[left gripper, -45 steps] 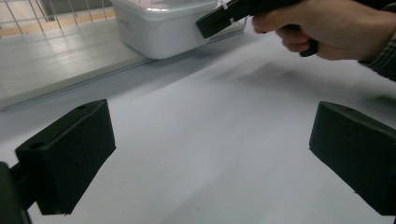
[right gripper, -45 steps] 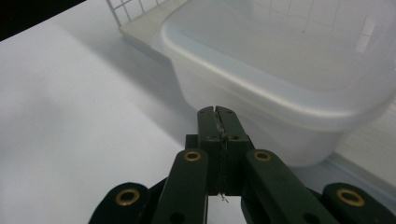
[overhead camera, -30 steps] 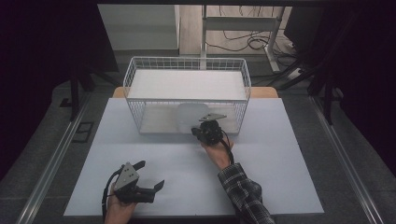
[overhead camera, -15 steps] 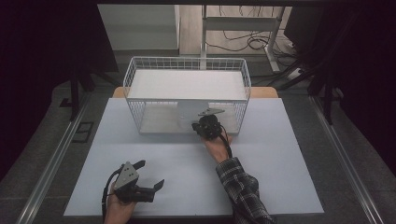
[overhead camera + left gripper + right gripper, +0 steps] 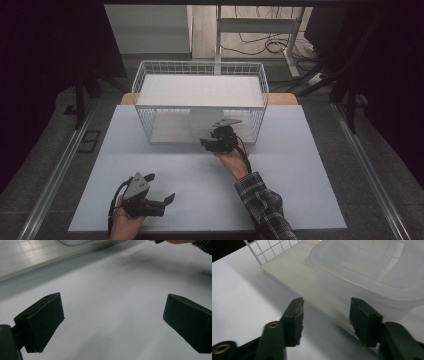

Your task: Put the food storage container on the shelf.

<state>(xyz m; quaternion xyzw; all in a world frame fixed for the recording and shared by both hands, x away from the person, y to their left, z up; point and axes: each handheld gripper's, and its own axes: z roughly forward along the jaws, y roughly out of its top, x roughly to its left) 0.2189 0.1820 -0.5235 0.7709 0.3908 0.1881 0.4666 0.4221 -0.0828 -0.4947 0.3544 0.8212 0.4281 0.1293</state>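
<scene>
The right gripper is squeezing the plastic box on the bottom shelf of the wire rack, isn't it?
Not squeezing. In the right gripper view the right gripper has just been opening and nothing sits between its jaws; the plastic box lies just beyond them on the wire rack.

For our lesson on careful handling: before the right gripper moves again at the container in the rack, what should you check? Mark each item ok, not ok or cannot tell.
1. Right gripper jaws apart: ok. They have just been opening.
2. Nothing between those jaws: ok. The container lies just beyond them.
3. Container resting on the rack's lower shelf: ok.
4. Container fully inside the rack: cannot tell. It sits near the shelf's front edge.
5. Left gripper open, holding nothing, low over the table: ok.
</scene>
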